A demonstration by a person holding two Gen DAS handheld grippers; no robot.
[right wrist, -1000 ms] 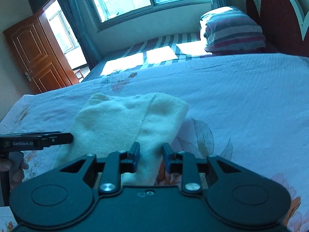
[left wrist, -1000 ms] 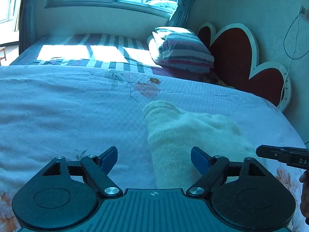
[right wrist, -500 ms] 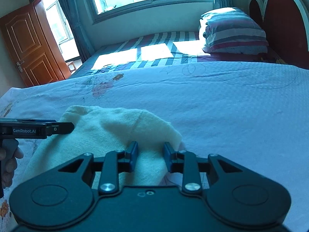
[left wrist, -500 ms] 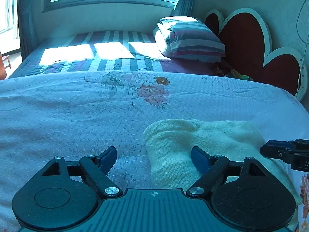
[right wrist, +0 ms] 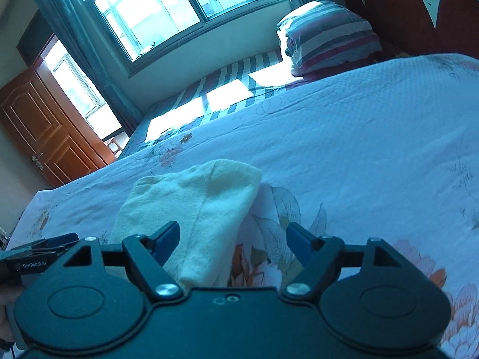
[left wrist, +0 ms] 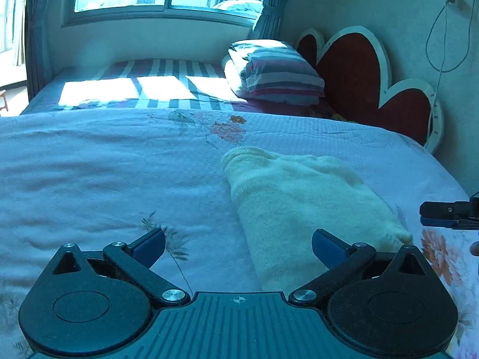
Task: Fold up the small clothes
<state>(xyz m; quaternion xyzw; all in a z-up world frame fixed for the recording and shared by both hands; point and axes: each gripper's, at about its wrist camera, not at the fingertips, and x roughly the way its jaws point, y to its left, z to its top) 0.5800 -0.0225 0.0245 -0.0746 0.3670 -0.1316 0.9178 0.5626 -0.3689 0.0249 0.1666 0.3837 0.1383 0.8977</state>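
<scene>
My left gripper (left wrist: 238,246) has just opened wide, nothing pinched; my right gripper (right wrist: 233,239) has just been opening too, released. The folded cream garment (left wrist: 299,206) lies flat on the floral bedspread (left wrist: 104,173), its near end under both. Striped pillow (left wrist: 275,71) beyond, by the heart-shaped headboard (left wrist: 353,71).

Both wrist cameras look down, close, over the same bedspread (left wrist: 89,179).

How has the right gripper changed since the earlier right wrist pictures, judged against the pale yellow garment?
Yes. The right gripper has just been opening: its fingers stood close at the pale yellow garment and now stand wide, nothing pinched, the garment on the bedspread.
</scene>
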